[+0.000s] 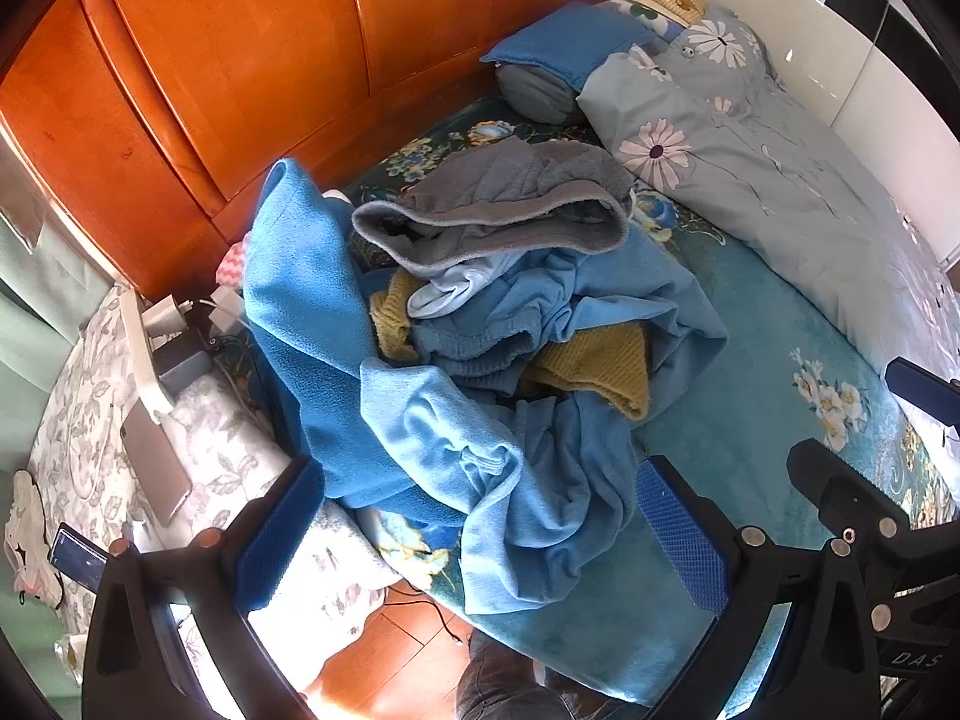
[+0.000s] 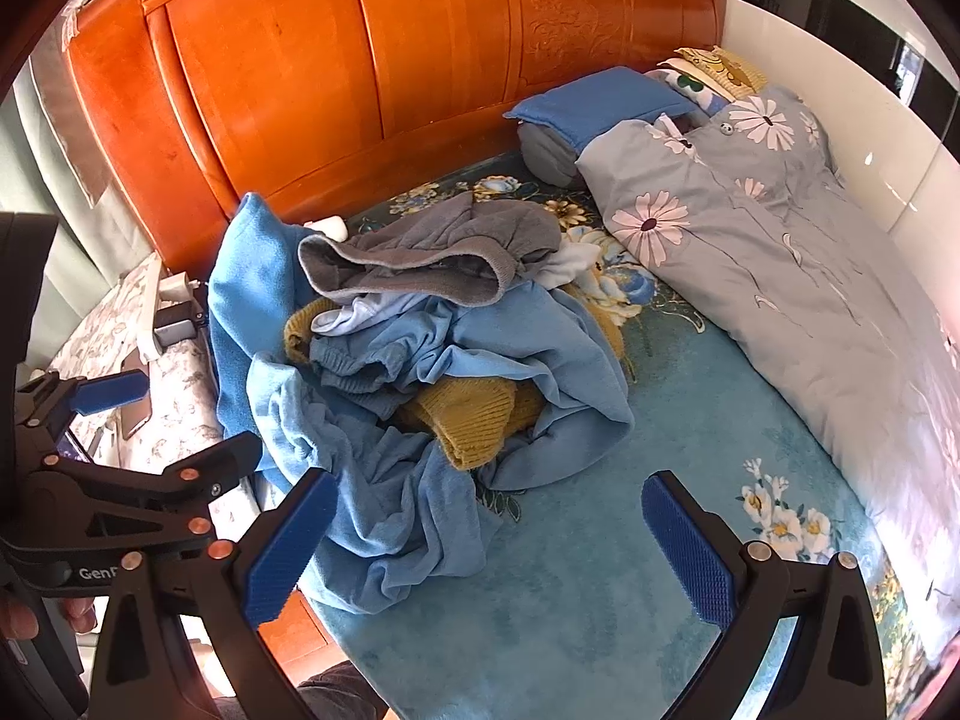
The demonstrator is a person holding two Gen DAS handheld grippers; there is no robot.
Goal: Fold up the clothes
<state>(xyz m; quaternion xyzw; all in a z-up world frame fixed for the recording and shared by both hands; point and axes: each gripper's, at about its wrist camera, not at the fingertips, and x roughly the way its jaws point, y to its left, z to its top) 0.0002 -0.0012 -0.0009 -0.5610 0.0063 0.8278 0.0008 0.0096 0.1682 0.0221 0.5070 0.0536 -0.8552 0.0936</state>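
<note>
A crumpled heap of clothes [image 1: 480, 324] lies on the teal floral bedspread [image 2: 600, 570], near the orange wooden headboard [image 2: 360, 60]: a light-blue fleece garment [image 1: 516, 480] spills toward the bed's near edge, a grey fleece garment with a thick hem [image 1: 498, 216] sits on top, and a mustard-yellow knit piece [image 2: 474, 414] pokes out of the middle. None of the heap is folded or laid flat. The left gripper [image 1: 480, 534] hangs above the near end of the blue fleece, its blue-padded tongs wide apart and holding nothing. The right gripper [image 2: 498, 546] hovers over bare bedspread just right of the pile, also spread wide and empty. Judging by this, the work stands at picking one garment out of the tangle. That calls for pinching a single layer, likely the loose blue fleece edge, and drawing it clear onto the open bedspread beside the grey daisy-print quilt [image 2: 780, 252].
</note>
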